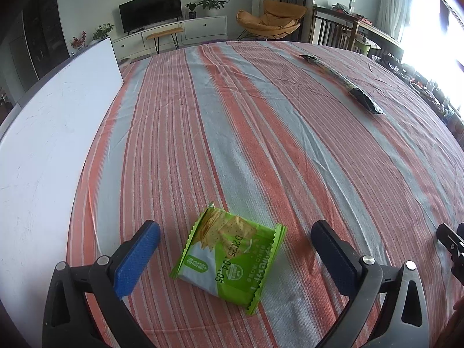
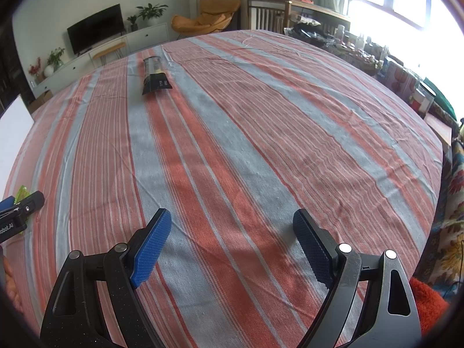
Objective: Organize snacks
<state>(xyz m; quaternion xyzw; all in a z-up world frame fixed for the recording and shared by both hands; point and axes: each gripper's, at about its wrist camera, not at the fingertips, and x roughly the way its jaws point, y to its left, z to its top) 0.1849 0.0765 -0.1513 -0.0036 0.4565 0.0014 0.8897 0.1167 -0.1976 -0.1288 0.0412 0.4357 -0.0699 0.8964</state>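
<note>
A green snack bag [image 1: 229,256] lies on the striped cloth [image 1: 261,133] of the bench, between the fingers of the wide-apart left tool [image 1: 235,249]. The right tool [image 2: 232,240] gapes over bare cloth, a dark packet [image 2: 155,76] far off. A TV [image 1: 150,9] and orange chair [image 1: 269,21] stand behind.

Green cracker packet [image 2: 21,192] mostly hidden behind the left hand-held gripper [image 2: 17,214].

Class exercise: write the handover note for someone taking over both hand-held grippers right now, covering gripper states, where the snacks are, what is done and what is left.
Left hand-held gripper: open, empty, with the green cracker packet lying flat on the striped tablecloth between its fingers.
Right hand-held gripper: open, empty, over bare cloth.
Dark snack packet: lies at the far side of the table, untouched.
Done: nothing grasped yet.
Left: probably close on the green packet, then collect the dark one.
</note>
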